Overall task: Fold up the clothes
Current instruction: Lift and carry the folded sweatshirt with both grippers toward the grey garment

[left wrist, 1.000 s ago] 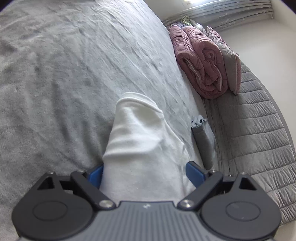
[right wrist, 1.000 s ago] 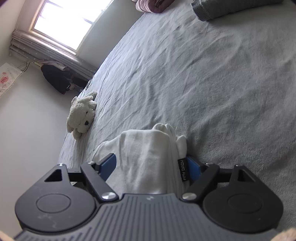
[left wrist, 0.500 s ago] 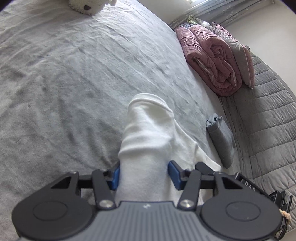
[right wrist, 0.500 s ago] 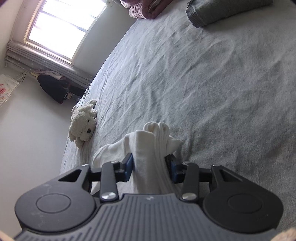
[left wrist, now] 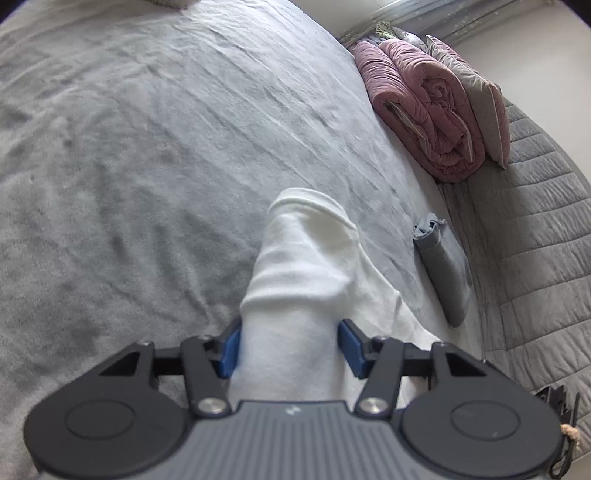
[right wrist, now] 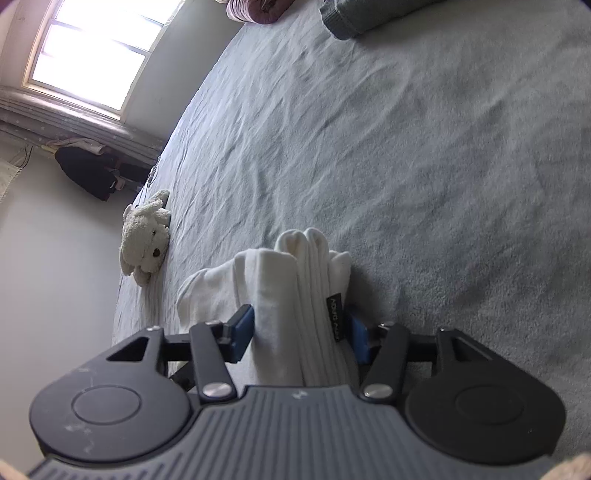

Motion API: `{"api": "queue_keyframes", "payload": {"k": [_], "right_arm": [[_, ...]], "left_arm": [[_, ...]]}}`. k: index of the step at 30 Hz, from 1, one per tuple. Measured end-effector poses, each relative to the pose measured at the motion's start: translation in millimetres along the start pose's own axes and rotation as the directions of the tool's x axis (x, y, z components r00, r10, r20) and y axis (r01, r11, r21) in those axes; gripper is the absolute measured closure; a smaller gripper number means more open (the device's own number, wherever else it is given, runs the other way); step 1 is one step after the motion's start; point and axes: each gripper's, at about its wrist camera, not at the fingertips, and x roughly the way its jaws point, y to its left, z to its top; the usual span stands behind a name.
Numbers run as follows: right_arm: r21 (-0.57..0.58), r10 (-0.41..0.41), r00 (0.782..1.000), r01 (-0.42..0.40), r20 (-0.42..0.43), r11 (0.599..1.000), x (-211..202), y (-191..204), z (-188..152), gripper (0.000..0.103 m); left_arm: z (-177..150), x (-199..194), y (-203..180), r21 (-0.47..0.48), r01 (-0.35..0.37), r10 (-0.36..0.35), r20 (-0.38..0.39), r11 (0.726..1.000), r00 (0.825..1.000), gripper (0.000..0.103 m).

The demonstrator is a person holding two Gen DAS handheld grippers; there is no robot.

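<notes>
From where I sit, the white garment (left wrist: 295, 295) runs down behind the left gripper's body, so its near end is lost to me, and its far side slips behind the right finger (left wrist: 351, 349). In the right wrist view the small label (right wrist: 335, 317) on the garment is too tiny to read. Past it, the grey folded cloth (right wrist: 354, 14) and the pink quilt (right wrist: 255, 7) are clipped by the top edge.

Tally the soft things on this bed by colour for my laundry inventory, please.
White: 2, the white garment and the plush dog
Grey: 1, the folded grey garment
Pink: 1, the rolled pink quilt
Total: 4
</notes>
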Motion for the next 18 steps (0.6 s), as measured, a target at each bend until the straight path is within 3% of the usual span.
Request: {"api": "queue_keyframes", "payload": {"k": [2,7,9,11,18], "right_arm": [[-0.016,0.023,1.0,-0.023,0.006,1.0,1,-2,-3,0.037],[-0.081,0.046,0.998,-0.043,0.033,0.996,6,4,-11,0.035],[-0.112,0.038,0.998,-0.032,0.046,0.993,9,9,-15,0.048],[-0.097,0.037,0.998,-0.031,0.058,0.995,10,10,-17,0.054],[-0.07,0.021,0.996,-0.015,0.087,0.997,3,23,-12,0.06]], "left_arm": [[-1,0,4,-0.012,0.022,-0.022,0.002,1.0,1.0,0.046],[-2,1,14,-0.041,0.079,-0.078,0.009,0.996,0.997,0.048],[-2,1,18,-0.052,0.101,-0.101,0.013,0.993,0.995,0.05],[-3,1,20,-0.056,0.114,-0.113,0.017,0.992,0.993,0.053],[9,7,9,-0.046,0.124,-0.124,0.013,0.991,0.992,0.056]]}}
